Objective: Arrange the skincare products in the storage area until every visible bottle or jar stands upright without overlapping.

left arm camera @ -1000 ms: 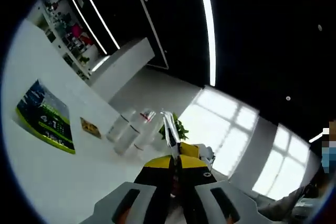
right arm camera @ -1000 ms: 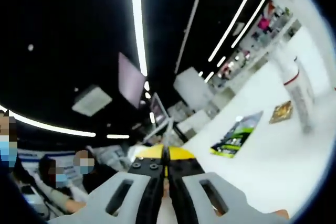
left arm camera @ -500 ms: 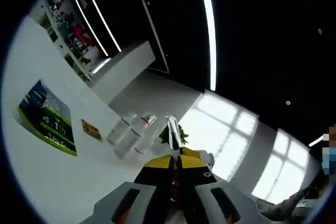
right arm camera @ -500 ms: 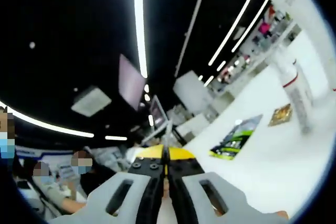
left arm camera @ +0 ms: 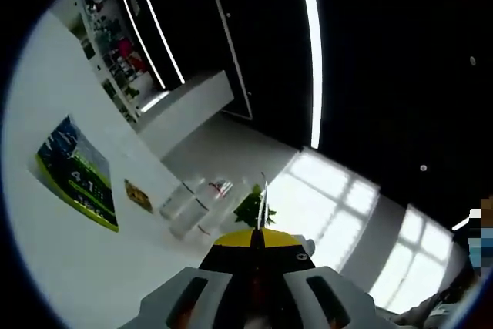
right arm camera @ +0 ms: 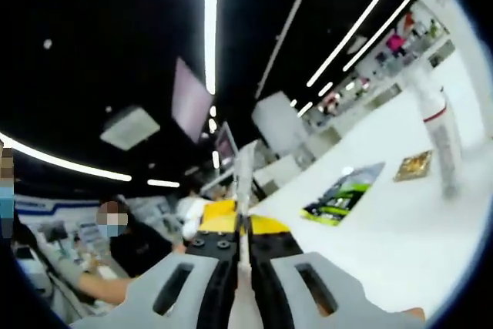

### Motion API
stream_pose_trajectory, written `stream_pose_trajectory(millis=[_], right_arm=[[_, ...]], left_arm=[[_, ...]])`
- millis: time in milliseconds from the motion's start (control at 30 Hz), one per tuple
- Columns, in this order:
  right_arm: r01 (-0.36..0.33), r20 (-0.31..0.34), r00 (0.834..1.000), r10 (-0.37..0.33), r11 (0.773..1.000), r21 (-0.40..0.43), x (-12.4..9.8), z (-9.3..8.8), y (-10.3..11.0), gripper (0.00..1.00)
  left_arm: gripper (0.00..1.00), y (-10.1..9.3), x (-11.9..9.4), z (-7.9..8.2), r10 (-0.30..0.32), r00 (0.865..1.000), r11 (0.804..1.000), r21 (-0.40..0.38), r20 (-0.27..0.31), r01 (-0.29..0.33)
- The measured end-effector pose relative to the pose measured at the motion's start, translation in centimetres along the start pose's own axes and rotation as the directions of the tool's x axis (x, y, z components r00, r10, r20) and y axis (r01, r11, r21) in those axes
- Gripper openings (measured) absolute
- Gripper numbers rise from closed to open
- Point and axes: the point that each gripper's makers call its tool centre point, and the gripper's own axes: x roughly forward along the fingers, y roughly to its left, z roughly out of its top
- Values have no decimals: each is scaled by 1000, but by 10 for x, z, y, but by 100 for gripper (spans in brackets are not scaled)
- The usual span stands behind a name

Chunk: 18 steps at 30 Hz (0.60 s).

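My left gripper point(left arm camera: 256, 238) has its yellow-tipped jaws pressed together. A thin pale strip point(left arm camera: 263, 204) rises just past the tips; whether it is pinched is hidden. Beyond it, several clear tubes with red bands point(left arm camera: 194, 199) stand out from the white surface point(left arm camera: 54, 267). My right gripper point(right arm camera: 243, 225) is shut too, with a translucent strip point(right arm camera: 245, 171) sticking up from its tips. Two tall white tubes point(right arm camera: 437, 117) with a red band are at the right edge of the right gripper view.
A green poster point(left arm camera: 77, 176) point(right arm camera: 339, 199) and a small brown card point(left arm camera: 139, 196) point(right arm camera: 416, 165) lie flat on the white surface. A green plant point(left arm camera: 248, 209) sits behind the left tips. Shelves point(left arm camera: 115, 44) line the far side. People point(right arm camera: 123, 240) stand at the left.
Both views have swung a little. The strip at the left tips now stands straighter. The strip at the right tips shows much longer than a second ago.
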Motion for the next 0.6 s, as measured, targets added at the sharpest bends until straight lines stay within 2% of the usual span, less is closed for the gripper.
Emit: stream_pose_trajectory(millis=[200, 367, 500, 600], right_arm=[[-4, 9, 1000, 4, 1000, 7, -1, 2, 1, 4], [-5, 28, 1000, 5, 1000, 14, -2, 4, 4, 5], [-38, 34, 999, 37, 998, 49, -2, 6, 10, 0], [-36, 35, 999, 34, 999, 40, -3, 7, 9, 0]], left_arm=[[0, -2, 1, -7, 7, 1000, 1000, 30, -21, -7], [0, -4, 1, -10, -5, 999, 1000, 7, -39, 5], [1, -4, 2, -12, 5, 999, 1000, 25, -43, -4], [2, -4, 1, -13, 6, 999, 1000, 29, -40, -5]])
